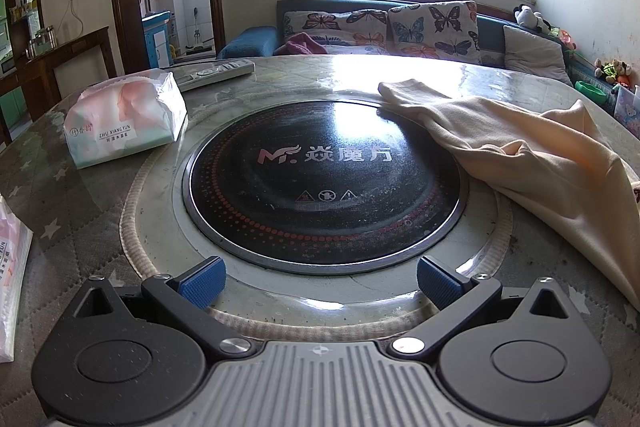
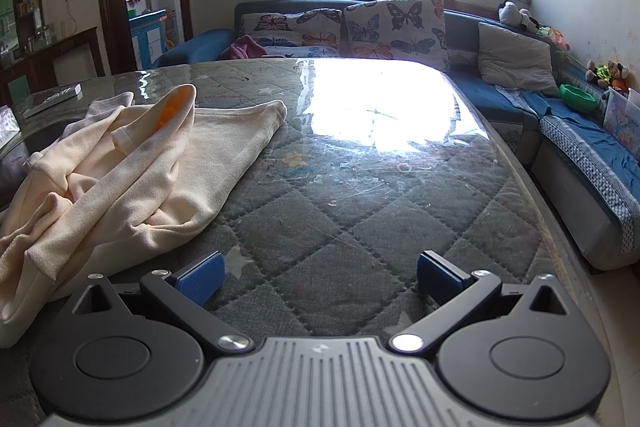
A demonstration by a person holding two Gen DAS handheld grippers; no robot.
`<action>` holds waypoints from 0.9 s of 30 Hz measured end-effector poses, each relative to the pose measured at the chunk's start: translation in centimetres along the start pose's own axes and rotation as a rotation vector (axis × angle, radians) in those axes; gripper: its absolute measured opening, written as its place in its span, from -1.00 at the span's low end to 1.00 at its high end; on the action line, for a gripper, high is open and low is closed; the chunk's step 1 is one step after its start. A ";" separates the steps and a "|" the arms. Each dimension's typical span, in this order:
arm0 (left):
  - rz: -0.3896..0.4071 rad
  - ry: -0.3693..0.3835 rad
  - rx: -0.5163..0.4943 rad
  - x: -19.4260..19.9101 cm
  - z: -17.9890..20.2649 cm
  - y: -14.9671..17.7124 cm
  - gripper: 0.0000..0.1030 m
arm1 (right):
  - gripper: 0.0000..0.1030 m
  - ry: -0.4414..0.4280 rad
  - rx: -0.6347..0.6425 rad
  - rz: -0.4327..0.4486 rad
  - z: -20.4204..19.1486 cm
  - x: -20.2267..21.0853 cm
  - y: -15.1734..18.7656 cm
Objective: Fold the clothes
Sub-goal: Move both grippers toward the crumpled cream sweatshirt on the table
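A cream-coloured garment (image 1: 532, 163) lies crumpled on the table, to the right in the left wrist view, one sleeve reaching over the rim of the black cooktop (image 1: 326, 183). In the right wrist view the same garment (image 2: 120, 179) is bunched at the left, with an orange lining showing in a fold. My left gripper (image 1: 320, 281) is open above the near edge of the cooktop, holding nothing. My right gripper (image 2: 320, 277) is open over the quilted table cover (image 2: 360, 227), to the right of the garment and apart from it.
A tissue pack (image 1: 124, 119) and a remote control (image 1: 216, 71) lie at the table's left; another plastic pack (image 1: 12, 275) is at the near left edge. A sofa (image 2: 560, 131) with butterfly cushions runs behind and to the right of the table.
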State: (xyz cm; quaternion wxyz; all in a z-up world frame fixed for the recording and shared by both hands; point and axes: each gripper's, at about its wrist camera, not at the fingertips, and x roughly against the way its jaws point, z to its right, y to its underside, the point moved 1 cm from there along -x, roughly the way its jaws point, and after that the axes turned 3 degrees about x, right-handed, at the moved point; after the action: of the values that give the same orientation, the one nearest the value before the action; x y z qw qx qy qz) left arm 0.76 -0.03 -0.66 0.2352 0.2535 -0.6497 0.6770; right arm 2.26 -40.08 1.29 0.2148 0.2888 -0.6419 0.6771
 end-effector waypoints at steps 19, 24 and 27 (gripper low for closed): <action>0.001 0.005 0.000 3.7 4.8 1.9 1.00 | 1.00 -0.090 -0.102 0.135 -2.8 7.1 2.6; 0.025 0.053 -0.017 5.1 6.9 2.0 1.00 | 1.00 -0.100 -0.103 0.155 -3.9 8.4 3.3; 0.031 0.084 -0.030 5.7 8.1 1.9 1.00 | 1.00 -0.115 -0.103 0.157 -4.4 8.9 3.6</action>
State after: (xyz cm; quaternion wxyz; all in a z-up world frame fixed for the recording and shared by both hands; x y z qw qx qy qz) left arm -4.51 -8.27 1.79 0.2554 0.2110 -0.6533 0.6808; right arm -7.21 -36.69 4.49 0.1384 0.2647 -0.7076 0.6404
